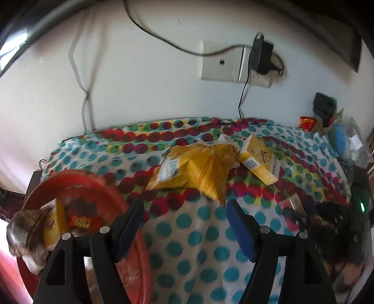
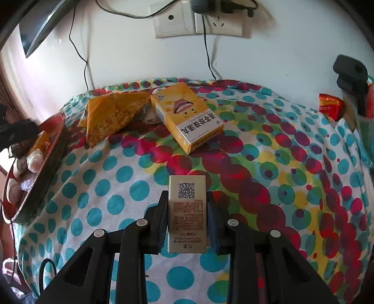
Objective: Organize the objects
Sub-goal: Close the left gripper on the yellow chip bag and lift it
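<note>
My right gripper [image 2: 187,196] is shut on a small gold box [image 2: 187,210] with a QR code, held above the dotted cloth [image 2: 116,177]. Beyond it lie a yellow medicine box [image 2: 187,117] and a crumpled yellow packet [image 2: 112,114]. My left gripper [image 1: 184,205] stands open with nothing between its fingers, just right of a red tray [image 1: 77,182] that holds a yellow box [image 1: 58,224] and snack wrappers. In the left wrist view, the yellow packet [image 1: 194,168] and the yellow medicine box [image 1: 259,161] lie ahead of it.
A white wall with a socket plate [image 2: 198,21], a plugged adapter [image 1: 261,58] and cables backs the table. Red packets [image 2: 329,107] and a black clamp [image 2: 350,74] crowd the right edge. The red tray [image 2: 35,168] overhangs the left edge.
</note>
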`<state>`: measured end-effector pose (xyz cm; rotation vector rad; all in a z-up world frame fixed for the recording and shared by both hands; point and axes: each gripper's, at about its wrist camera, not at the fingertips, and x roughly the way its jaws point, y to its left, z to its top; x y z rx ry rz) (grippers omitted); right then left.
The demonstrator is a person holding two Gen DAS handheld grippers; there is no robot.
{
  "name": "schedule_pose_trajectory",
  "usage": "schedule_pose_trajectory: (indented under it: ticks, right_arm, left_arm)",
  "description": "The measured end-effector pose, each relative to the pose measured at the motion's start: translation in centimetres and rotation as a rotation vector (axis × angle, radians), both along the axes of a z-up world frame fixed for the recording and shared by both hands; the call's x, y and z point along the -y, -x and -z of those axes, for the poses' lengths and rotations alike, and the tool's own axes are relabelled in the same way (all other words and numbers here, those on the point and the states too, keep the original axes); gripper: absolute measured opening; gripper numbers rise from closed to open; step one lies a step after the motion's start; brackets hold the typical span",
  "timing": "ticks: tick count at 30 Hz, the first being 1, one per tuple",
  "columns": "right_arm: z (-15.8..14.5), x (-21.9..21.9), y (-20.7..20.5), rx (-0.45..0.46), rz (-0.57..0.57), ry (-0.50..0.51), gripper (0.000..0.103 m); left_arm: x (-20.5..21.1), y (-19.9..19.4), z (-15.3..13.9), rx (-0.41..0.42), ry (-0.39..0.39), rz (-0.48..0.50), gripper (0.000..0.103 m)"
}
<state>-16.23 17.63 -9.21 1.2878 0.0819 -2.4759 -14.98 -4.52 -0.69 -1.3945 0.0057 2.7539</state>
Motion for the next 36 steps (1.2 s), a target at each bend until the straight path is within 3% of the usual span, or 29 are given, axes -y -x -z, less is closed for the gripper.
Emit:
schedule_pose_trajectory:
  ticks: [3,6,9,13,25,29,34,36]
  right_arm:
    - [0.6,-0.1,0.0,-0.003,-0.004,0.018,0.028]
    - [0.8,0.0,-0.3,-0.037,-0.009,0.012,0.029]
    - [0.8,0.2,-0.3,-0.041,-0.013,0.009,0.029]
    - [0.9,0.0,-0.2,-0.034,-0.012,0.036,0.029]
    - [0.9,-0.1,-0.2,-0.026,-0.019,0.075,0.031]
    - [1.0,0.0,-0.2,-0.029,-0.022,0.063,0.032]
    - [1.0,0.1,-0.2,-0.029,-0.025,0.068,0.033]
    - [1.0,0.2,-0.2,-0.031,-0.026,0.061,0.033]
  left_arm:
    - [-1.3,2.8,0.3,0.051,0.019,0.001,0.075]
    - [-1.7,5.5,-0.4,0.082,-0.022,-0.013,0.075]
    - [-1.1,7.8,-0.4,0.132,-0.071,-0.120,0.075]
    - [0.6,9.3,1.1,0.241,-0.223,-0.320,0.075]
    - [1.5,9.8,4.6,0.272,-0.387,-0.668,0.075]
    - [1.4,10.4,5.8,0.276,-0.344,-0.643,0.075]
    - [1.8,9.9,7.6,0.245,-0.439,-0.598,0.075]
    - [1.4,9.8,7.5,0.218,-0.446,-0.556,0.061]
